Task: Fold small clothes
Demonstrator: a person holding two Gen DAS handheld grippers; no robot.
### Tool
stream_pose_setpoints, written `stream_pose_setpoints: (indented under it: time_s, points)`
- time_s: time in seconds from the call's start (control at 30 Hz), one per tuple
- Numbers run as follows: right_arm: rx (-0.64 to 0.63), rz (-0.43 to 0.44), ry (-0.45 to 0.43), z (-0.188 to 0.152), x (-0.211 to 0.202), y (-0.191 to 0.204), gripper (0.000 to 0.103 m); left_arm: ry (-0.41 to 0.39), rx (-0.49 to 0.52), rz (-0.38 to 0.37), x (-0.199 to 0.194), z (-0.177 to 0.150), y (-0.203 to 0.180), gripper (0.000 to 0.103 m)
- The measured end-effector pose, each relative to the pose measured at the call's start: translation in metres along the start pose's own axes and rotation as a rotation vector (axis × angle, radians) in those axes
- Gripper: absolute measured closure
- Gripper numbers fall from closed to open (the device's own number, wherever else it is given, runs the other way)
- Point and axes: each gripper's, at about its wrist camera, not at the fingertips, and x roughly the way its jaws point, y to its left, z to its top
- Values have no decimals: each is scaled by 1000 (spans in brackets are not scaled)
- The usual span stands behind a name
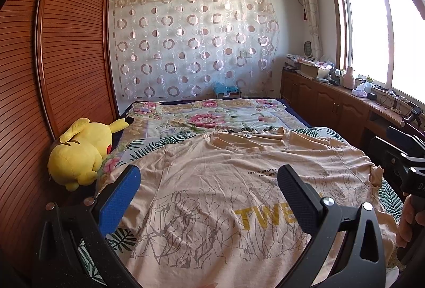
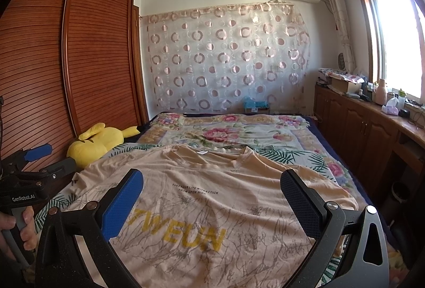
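A beige T-shirt [image 1: 220, 181] [image 2: 212, 195] with yellow "TWEUN" lettering and a grey branch print lies spread flat, front up, on the bed, collar toward the far wall. My left gripper [image 1: 208, 181] hovers open over the shirt's left half, nothing between its blue and black pads. My right gripper [image 2: 212, 185] hovers open above the shirt's middle, also empty. The left gripper [image 2: 43, 157] shows at the left edge of the right wrist view, held by a hand [image 2: 24, 229]. The right gripper's body shows at the right edge of the left wrist view; its jaws are hidden there.
The shirt lies on a floral and leaf-print bed cover [image 1: 202, 115] [image 2: 225, 131]. A yellow plush toy [image 1: 82, 152] [image 2: 101, 140] lies at the bed's left edge against a slatted wooden wardrobe [image 1: 53, 49]. Wooden cabinets [image 2: 358, 123] with clutter on top run under the window on the right.
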Motion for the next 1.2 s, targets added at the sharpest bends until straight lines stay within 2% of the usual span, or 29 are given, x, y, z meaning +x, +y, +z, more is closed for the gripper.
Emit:
stream_pose_setpoints:
  time_s: [1.2]
  points:
    - [-6, -2, -9, 0, -3, 3, 0, -2, 2, 2, -1, 0, 1, 0]
